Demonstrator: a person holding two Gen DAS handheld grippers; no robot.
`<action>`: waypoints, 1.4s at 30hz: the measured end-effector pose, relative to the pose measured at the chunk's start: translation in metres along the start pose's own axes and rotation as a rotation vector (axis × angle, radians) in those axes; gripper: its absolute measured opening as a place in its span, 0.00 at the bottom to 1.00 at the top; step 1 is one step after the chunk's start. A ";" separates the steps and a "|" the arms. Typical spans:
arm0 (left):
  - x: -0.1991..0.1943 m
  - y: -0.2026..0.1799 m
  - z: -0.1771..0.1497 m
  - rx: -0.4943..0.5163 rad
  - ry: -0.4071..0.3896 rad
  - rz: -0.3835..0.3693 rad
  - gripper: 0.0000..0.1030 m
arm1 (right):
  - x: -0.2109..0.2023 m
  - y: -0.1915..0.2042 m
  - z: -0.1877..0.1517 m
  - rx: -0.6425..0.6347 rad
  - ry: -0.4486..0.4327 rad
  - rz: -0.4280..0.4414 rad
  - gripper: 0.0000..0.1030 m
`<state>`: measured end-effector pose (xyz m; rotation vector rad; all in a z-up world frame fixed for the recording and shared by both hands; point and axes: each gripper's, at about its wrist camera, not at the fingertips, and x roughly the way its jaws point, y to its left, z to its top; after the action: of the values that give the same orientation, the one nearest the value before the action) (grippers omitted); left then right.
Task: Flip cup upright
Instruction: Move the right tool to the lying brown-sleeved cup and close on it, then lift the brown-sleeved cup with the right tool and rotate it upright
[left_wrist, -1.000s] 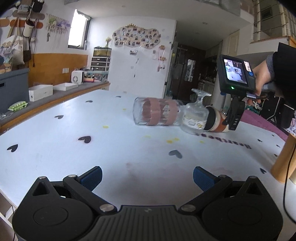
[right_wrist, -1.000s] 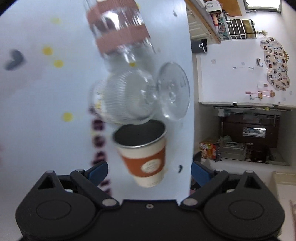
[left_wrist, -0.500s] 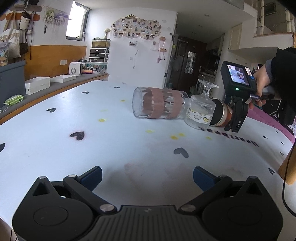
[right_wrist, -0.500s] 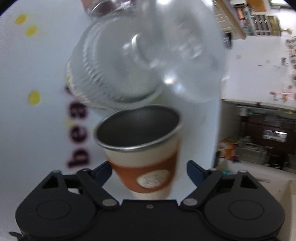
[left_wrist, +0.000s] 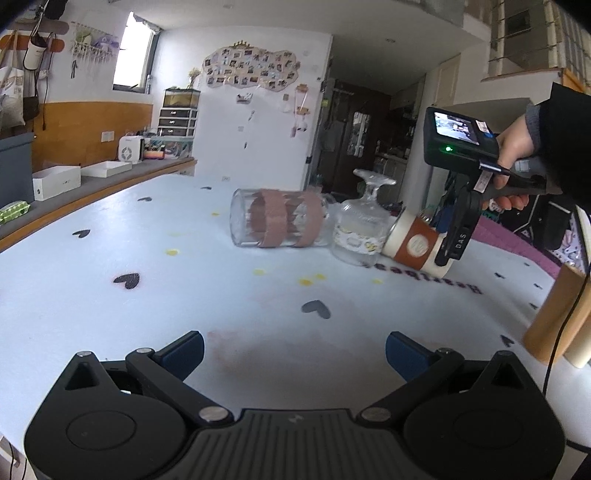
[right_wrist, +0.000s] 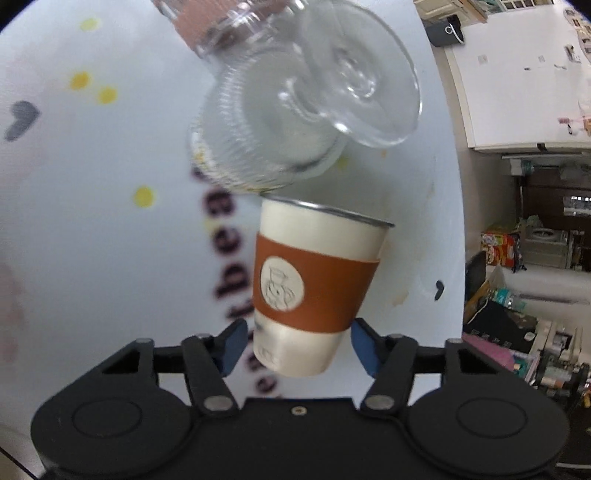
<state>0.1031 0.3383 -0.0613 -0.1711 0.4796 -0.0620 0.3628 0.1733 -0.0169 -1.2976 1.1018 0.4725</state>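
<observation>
A white cup with an orange-brown sleeve (right_wrist: 314, 280) lies tilted on its side on the white table, and also shows in the left wrist view (left_wrist: 415, 247). My right gripper (right_wrist: 297, 341) is shut on the cup's lower body, its blue pads against both sides. The cup's metal rim touches an upside-down ribbed stemmed glass (right_wrist: 295, 118) just beyond it. My left gripper (left_wrist: 293, 352) is open and empty, low over the near table, well short of the cups.
A clear glass jar with brown bands (left_wrist: 275, 218) lies on its side left of the stemmed glass (left_wrist: 364, 230). The table (left_wrist: 110, 314) has heart prints and yellow dots. A counter with white boxes (left_wrist: 55, 181) runs along the left.
My right gripper has closed its fingers onto the cup's lower body. The cup's side now faces the right wrist camera instead of its open mouth. The left gripper has hardly moved.
</observation>
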 end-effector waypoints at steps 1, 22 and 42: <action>-0.003 -0.001 -0.001 -0.001 -0.005 -0.006 1.00 | -0.005 0.003 -0.003 0.005 -0.003 0.001 0.54; -0.001 -0.002 0.003 0.007 -0.008 0.010 1.00 | 0.018 -0.037 -0.022 0.174 -0.110 0.099 0.73; -0.007 -0.004 -0.001 -0.022 -0.011 -0.030 1.00 | 0.025 -0.009 -0.019 0.327 -0.071 0.121 0.61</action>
<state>0.0967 0.3346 -0.0582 -0.1996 0.4669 -0.0851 0.3739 0.1466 -0.0315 -0.9265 1.1479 0.4047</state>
